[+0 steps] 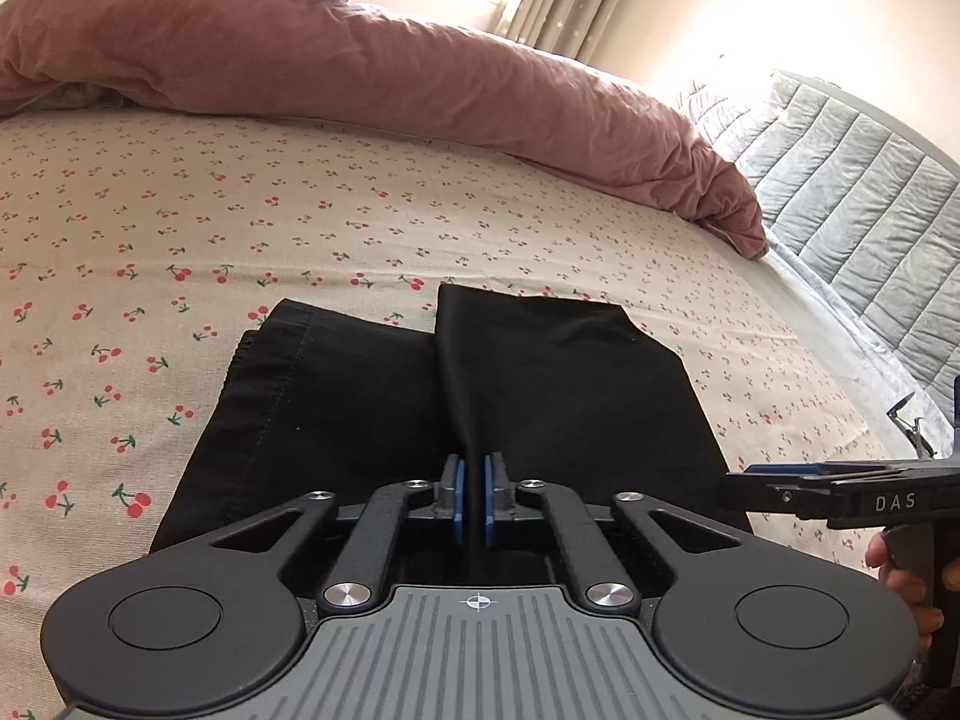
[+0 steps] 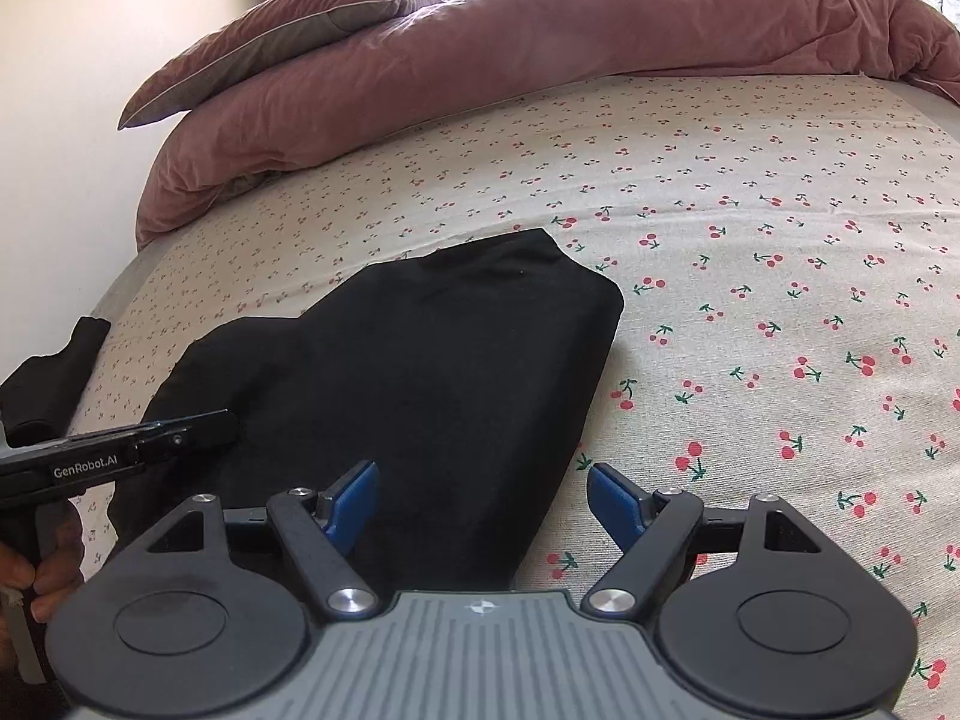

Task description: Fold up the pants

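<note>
Big bed in cherry-print sheet, rumpled pink duvet heaped along the far side. Black pants lying partly folded near the close edge, one ridge of cloth pulled up. Left gripper angled down, blue fingers clenched on that ridge. Right gripper tilted down at the pants' edge, fingers spread, nothing grasped.

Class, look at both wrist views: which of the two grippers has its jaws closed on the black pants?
The left gripper: its jaws pinch a fold of the black pants. The right gripper is open, holding nothing.
</note>
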Demonstrator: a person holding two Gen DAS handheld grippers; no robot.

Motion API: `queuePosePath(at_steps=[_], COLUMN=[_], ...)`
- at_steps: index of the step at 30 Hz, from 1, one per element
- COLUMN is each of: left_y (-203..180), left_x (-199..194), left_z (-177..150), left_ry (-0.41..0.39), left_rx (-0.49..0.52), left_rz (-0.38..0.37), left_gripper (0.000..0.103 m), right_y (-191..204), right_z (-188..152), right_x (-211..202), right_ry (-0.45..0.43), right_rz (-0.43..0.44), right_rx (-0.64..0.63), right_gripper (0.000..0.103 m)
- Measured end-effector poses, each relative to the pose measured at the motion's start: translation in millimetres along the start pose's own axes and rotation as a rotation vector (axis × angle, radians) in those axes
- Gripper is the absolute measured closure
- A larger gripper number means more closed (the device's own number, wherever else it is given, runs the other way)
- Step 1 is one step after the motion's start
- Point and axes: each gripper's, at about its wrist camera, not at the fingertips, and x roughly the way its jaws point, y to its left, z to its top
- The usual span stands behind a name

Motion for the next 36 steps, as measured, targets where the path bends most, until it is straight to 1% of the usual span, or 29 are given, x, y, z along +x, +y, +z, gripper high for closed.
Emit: queuePosePath(at_steps=[3,5,7,15,17,19,20,21,23,24,25,26,27,28,31,36], left_y=[-5.2,-4.7,-0.7,40.9,52.9,62.7,66.7,69.6,73.7,76.8,79.7,82.9,85.9,89.2,101.3,118.6], left_x=[-13.7,-24.0,-32.7,-54.5,-56.4,-53.7,-49.7,-46.4,-42.7,-42.9,-44.0,-45.5,-46.7,-47.2,-40.3,-17.0], left_z=[8.0,14.7,20.2,31.7,32.5,31.9,30.5,29.1,27.5,27.1,27.2,27.8,28.3,28.8,30.5,26.1], left_ry=[-0.051,-0.075,-0.091,-0.104,-0.097,-0.07,-0.051,-0.038,-0.026,-0.025,-0.031,-0.041,-0.05,-0.056,-0.026,0.051], left_rx=[0.031,0.036,0.033,0.0,-0.02,-0.038,-0.04,-0.039,-0.037,-0.045,-0.055,-0.068,-0.084,-0.104,-0.174,-0.292], left_rz=[-0.014,-0.03,-0.028,0.117,0.133,0.136,0.143,0.155,0.157,0.151,0.143,0.127,0.108,0.085,0.01,-0.044], left_gripper=[0.103,0.103,0.103,0.103,0.103,0.101,0.099,0.093,0.089,0.083,0.072,0.066,0.051,0.044,0.044,0.046], right_y=[-0.1,-0.4,-1.6,-2.1,-2.5,-2.0,-1.4,-1.1,0.3,1.2,2.1,2.8,2.5,1.9,-0.2,1.1], right_z=[0.9,2.0,2.7,3.1,3.5,3.7,3.8,3.5,3.1,3.2,3.4,4.1,4.4,4.7,4.7,4.2], right_x=[0.7,0.3,0.0,5.1,6.7,8.7,10.1,11.8,14.6,15.4,15.8,16.1,16.2,16.7,20.0,22.6], right_ry=[-0.003,-0.011,-0.018,-0.006,0.0,0.007,0.012,0.02,0.031,0.035,0.036,0.038,0.04,0.044,0.062,0.071], right_rz=[-0.003,-0.001,0.004,0.016,0.02,0.027,0.032,0.038,0.047,0.052,0.058,0.067,0.077,0.088,0.117,0.147], right_rx=[-0.005,-0.003,-0.002,0.002,0.006,0.011,0.014,0.017,0.026,0.03,0.035,0.044,0.053,0.065,0.101,0.13], right_gripper=[0.025,0.024,0.024,0.024,0.023,0.023,0.023,0.023,0.023,0.023,0.023,0.023,0.023,0.023,0.023,0.023])
